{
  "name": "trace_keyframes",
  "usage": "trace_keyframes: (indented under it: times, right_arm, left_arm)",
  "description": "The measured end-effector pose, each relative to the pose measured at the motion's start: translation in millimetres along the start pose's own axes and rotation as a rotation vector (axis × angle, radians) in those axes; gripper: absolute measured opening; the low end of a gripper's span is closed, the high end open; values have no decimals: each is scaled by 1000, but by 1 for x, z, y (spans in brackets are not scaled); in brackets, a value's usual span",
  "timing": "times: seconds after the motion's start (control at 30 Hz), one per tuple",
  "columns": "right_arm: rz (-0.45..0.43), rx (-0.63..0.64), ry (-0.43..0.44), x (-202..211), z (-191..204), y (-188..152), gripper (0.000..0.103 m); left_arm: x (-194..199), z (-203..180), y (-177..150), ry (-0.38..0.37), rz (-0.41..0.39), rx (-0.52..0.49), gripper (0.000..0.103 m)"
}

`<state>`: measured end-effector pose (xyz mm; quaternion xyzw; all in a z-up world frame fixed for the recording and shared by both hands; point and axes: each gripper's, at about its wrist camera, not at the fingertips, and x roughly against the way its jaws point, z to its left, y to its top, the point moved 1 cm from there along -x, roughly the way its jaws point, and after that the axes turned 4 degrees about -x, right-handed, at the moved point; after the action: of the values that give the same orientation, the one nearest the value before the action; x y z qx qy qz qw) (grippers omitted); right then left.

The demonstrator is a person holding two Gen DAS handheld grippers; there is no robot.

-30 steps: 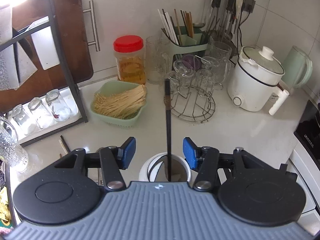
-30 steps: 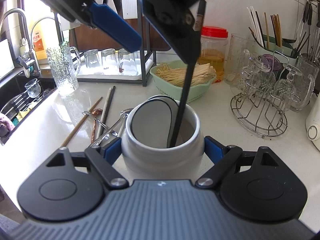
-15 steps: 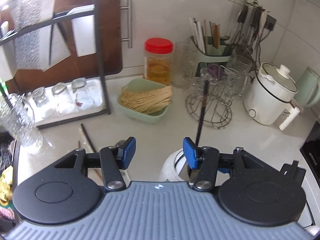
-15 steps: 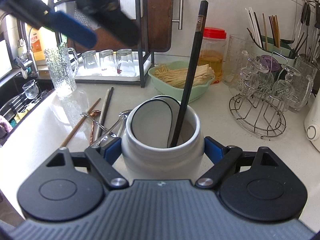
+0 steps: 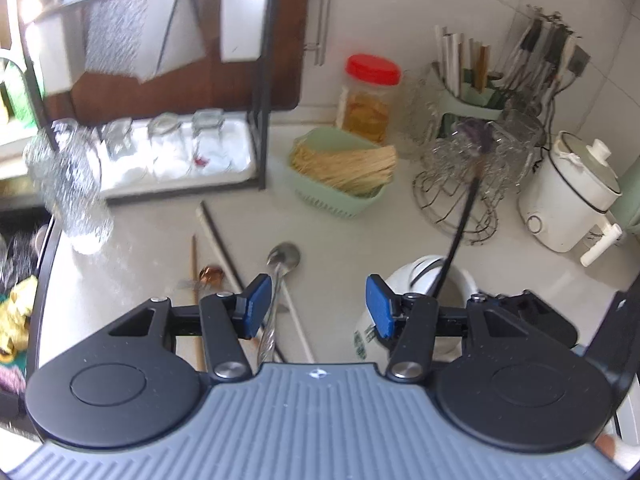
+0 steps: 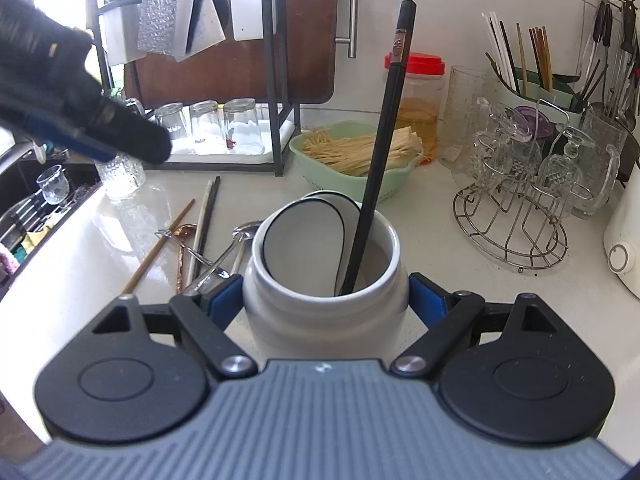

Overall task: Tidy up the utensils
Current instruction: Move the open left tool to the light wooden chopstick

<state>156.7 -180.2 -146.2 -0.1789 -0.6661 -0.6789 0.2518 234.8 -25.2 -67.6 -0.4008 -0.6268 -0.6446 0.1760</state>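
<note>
My right gripper [image 6: 326,302] is shut on a white ceramic utensil jar [image 6: 326,312] standing on the counter. A black chopstick [image 6: 380,152] and a white black-rimmed spoon [image 6: 304,240] stand in the jar. My left gripper [image 5: 318,304] is open and empty, above the counter left of the jar [image 5: 428,280]. Loose utensils lie on the counter left of the jar: a steel spoon [image 5: 280,264], a copper spoon [image 5: 210,274], and chopsticks [image 5: 218,236]. They also show in the right wrist view [image 6: 200,240], where the left gripper [image 6: 88,120] is blurred at upper left.
A green basket of noodles [image 6: 360,152], a red-lidded jar [image 6: 416,96], a wire glass rack [image 6: 520,200] and a white cooker [image 5: 568,196] stand behind. A black shelf with glasses [image 6: 208,124] is at back left. The sink [image 6: 36,204] is far left.
My left gripper, open throughout, has moved left from over the jar to above the loose utensils. The black chopstick stays leaning in the jar. The right gripper has not moved.
</note>
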Motion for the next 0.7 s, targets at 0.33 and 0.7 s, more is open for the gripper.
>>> trace_keyframes:
  times: [0.33,0.7]
  right_arm:
    - [51,-7,-5,-4,1,7,90]
    - [95,-10,-22,-9,3,13,89]
  left_arm:
    - [-26,43,-20,37,65,114,58]
    - [-85,102,-37,111,132,179,57]
